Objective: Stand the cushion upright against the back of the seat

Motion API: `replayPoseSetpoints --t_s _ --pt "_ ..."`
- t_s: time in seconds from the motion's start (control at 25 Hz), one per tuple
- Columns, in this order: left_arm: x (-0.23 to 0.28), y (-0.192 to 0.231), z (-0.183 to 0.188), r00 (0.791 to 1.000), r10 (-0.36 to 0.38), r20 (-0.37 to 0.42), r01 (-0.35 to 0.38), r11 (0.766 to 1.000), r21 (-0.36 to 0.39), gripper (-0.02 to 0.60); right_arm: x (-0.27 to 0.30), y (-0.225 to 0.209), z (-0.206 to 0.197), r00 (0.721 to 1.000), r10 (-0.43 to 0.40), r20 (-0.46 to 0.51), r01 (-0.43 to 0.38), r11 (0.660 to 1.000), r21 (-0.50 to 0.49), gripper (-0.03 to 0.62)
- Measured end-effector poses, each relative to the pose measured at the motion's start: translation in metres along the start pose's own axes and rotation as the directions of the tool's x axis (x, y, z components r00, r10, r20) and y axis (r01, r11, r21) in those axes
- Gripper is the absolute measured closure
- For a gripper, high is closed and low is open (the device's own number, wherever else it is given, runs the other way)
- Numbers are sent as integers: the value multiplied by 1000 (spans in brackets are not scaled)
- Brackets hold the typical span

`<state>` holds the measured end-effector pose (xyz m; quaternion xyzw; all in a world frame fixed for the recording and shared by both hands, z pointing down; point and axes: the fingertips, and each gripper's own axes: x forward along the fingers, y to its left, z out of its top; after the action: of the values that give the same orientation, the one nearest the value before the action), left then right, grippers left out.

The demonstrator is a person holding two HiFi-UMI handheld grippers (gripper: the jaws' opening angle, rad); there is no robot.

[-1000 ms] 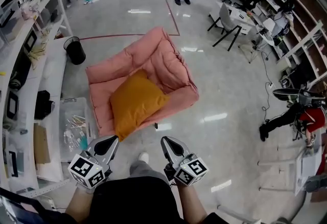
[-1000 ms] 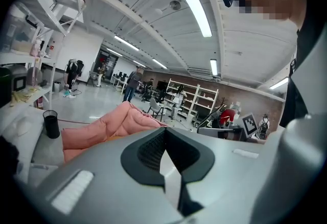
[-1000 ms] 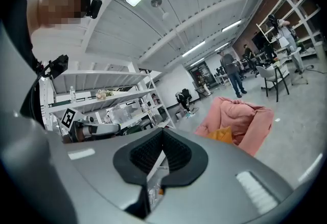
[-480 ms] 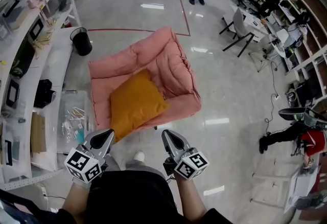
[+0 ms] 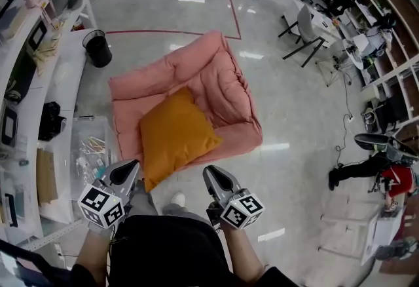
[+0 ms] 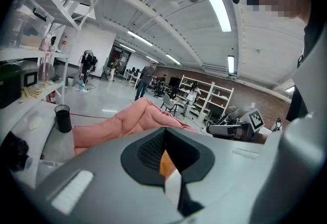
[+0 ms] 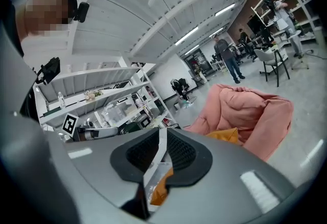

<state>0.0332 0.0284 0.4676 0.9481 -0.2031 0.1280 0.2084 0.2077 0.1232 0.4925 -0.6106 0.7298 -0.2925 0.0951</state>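
Past seat (image 5: 209,76) front edge, cushion (image 5: 175,135) corner overhangs.

— The left gripper (image 5: 129,166) and the right gripper (image 5: 209,171) are held low before the body, side by side, pointed forward and slightly down.
— Left jaws are seen closed and empty. Right jaws have just been eased slightly apart, nothing between them.

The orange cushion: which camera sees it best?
The head view: the whole orange cushion shows, lying flat on the pink seat. The left gripper view catches only an orange sliver; the right gripper view, one corner.
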Motion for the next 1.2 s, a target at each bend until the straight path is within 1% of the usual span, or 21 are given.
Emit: replayPoseSetpoints --t_s 0.04,0.24,0.32,0.36,0.4,0.48,0.6,0.76,0.96,1.04,1.12,1.2 --pt "3 8 2 1000 -9 -7 9 1000 3 563 6 -1 -2 1000 -18 -4 18 1000 12 537" --pt "21 46 11 997 -68 -39 67 998 -10 563 34 -12 -15 991 -127 -33 129 987 93 461" --pt "28 60 14 994 -95 -54 94 995 -14 561 45 -19 -23 982 -181 -47 185 975 121 435" --pt "31 68 15 992 -107 -63 107 994 -17 550 51 -22 -28 976 -208 -58 214 968 132 418" --pt "34 75 15 990 -120 -72 119 993 -21 537 57 -25 -34 970 -234 -71 242 960 143 397" --pt "38 91 16 985 -146 -87 144 989 -29 529 66 -33 -46 953 -288 -95 301 938 172 363" --pt "45 113 18 977 -183 -111 181 983 -33 528 76 -45 -66 919 -370 -134 392 892 224 313" --pt "52 140 19 964 -223 -141 219 975 -45 528 83 -61 -92 859 -476 -187 511 819 262 251" --pt "52 159 15 942 -274 -192 269 962 -56 528 86 -82 -125 799 -549 -246 601 716 354 203" --pt "54 166 10 935 -282 -213 274 959 -70 528 90 -91 -134 786 -562 -257 616 684 390 197" --pt "56 170 5 929 -288 -233 276 958 -82 528 97 -94 -140 788 -559 -258 612 661 435 197" --pt "59 170 0 920 -297 -255 284 955 -85 529 104 -96 -148 790 -554 -262 606 645 465 195"
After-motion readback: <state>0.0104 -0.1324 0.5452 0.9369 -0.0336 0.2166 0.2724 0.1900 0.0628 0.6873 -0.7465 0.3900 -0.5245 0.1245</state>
